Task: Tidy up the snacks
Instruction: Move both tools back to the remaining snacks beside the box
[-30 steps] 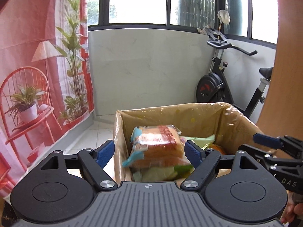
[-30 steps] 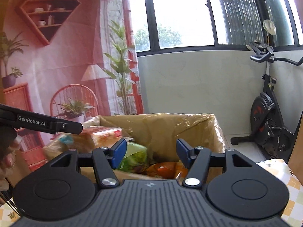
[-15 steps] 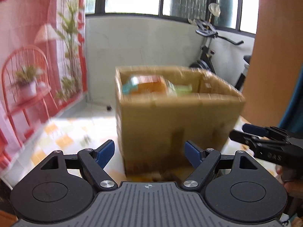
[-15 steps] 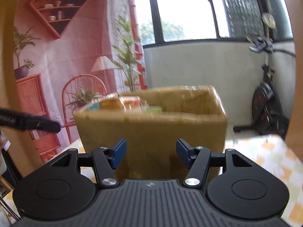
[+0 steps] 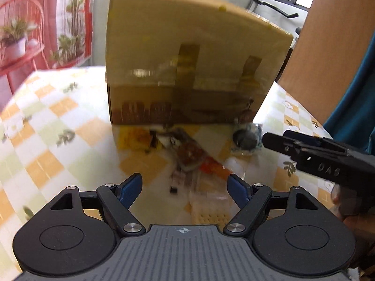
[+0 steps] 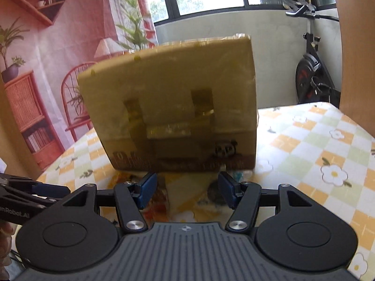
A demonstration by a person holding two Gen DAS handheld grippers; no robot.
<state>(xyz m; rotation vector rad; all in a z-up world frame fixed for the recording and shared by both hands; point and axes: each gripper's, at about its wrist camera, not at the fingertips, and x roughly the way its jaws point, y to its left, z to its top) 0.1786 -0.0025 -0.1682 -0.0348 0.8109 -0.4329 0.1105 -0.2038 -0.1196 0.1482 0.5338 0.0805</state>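
Cardboard box (image 5: 187, 53) behind blurred, probably snack packets (image 5: 187, 154); table (image 5: 46, 126).

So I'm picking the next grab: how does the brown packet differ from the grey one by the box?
The brown packet is long, lying slantwise straight ahead of the left tongs. The grey packet is rounder and sits nearer the right tongs. Both lie loose on the table, blurred.

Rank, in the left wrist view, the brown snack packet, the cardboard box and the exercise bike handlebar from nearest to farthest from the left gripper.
1. Brown snack packet: on the tablecloth just ahead of the left gripper.
2. Cardboard box: standing behind the packet, centre.
3. Exercise bike handlebar: beyond the box, upper right.
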